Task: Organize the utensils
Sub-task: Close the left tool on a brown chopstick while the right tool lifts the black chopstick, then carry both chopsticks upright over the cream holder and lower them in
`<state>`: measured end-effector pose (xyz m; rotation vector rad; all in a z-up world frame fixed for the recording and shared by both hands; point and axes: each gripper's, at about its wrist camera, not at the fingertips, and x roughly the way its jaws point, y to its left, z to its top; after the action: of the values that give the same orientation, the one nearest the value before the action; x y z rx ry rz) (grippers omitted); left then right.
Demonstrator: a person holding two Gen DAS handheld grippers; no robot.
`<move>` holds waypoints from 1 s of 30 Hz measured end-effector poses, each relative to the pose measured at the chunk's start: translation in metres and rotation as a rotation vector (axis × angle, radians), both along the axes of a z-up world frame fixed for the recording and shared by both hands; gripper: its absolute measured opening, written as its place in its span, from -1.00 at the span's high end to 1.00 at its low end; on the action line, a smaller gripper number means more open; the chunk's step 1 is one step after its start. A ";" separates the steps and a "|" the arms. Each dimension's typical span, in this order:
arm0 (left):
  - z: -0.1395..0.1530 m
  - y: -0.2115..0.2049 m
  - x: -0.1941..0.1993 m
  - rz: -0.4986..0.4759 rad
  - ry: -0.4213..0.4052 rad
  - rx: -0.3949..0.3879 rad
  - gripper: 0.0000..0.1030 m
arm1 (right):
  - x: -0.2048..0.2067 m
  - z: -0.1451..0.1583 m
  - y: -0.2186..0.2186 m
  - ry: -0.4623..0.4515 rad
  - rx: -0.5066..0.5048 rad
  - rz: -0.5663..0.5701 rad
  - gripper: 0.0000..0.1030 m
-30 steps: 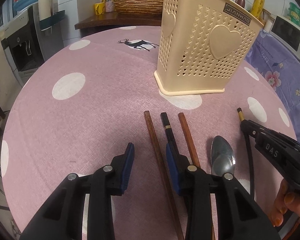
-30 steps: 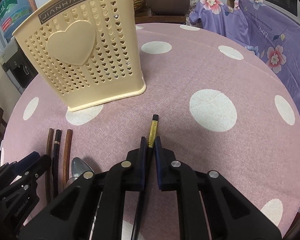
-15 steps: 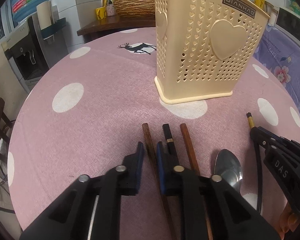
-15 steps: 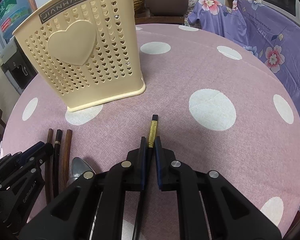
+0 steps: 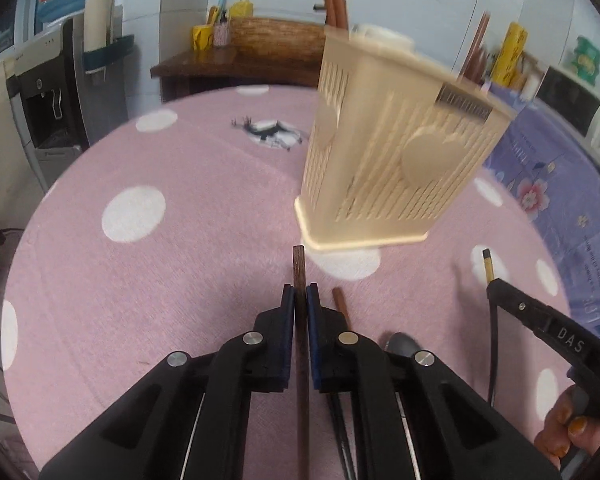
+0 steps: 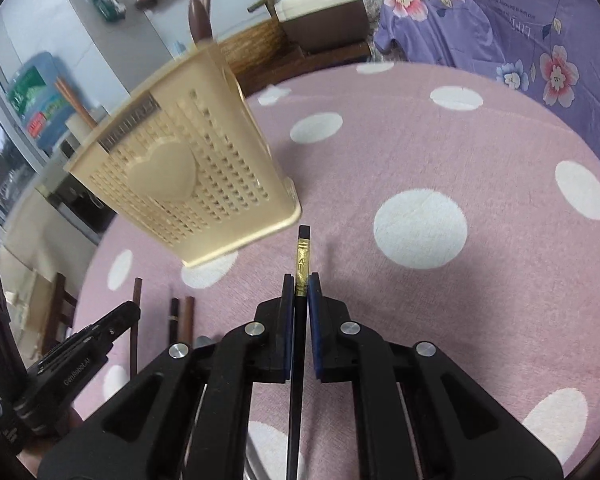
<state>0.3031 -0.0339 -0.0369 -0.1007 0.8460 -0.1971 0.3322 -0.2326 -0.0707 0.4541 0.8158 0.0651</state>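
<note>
The left tongs (image 5: 300, 300) were wide apart over the sticks 1 second ago. Half a second ago they had closed in around the leftmost stick. Now they are clamped on that brown chopstick (image 5: 299, 268), and its tip pokes out past the blue pads. The view has tilted and gone blurry, so I think this stick is being lifted off the pink spotted surface (image 5: 180, 280).

The right tongs (image 6: 299, 292) were already squeezed on the black chopstick (image 6: 302, 248) with the gold band, and they are still squeezed on it. That view has tipped too, so both hands seem to be going up at the same time.

The cream holder (image 5: 388, 168) with the heart on its side stands just past both stick tips. Some long brown handles already stick out of its top. It is where the utensils should go.

Still lying on the surface, between the 2 tongs, are another brown chopstick (image 6: 188, 316), a second black chopstick (image 6: 174, 314) and a spoon (image 5: 400, 342), which is partly hidden.

So 2 sticks are now held and ready. I think the next job is to carry each 1 up over the holder's open top and drop it in. Then 3 things are left to pick up.
</note>
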 end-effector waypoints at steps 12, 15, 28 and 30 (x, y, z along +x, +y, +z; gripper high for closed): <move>0.091 0.036 -0.061 0.010 -0.301 -0.134 0.86 | -0.078 0.094 -0.034 -0.335 0.060 0.069 0.85; 0.094 0.035 -0.068 0.015 -0.337 -0.143 0.86 | -0.090 0.112 -0.033 -0.376 0.049 0.095 0.85; 0.121 0.038 -0.068 -0.004 -0.387 -0.156 0.86 | -0.083 0.149 -0.017 -0.422 -0.043 0.147 0.85; 0.136 0.037 -0.064 -0.018 -0.403 -0.169 0.86 | -0.078 0.164 -0.015 -0.432 -0.061 0.159 0.85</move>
<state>0.2390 0.0031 0.0987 -0.2045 0.4283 -0.2943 0.2543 -0.2474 0.0932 0.3008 0.4255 0.2761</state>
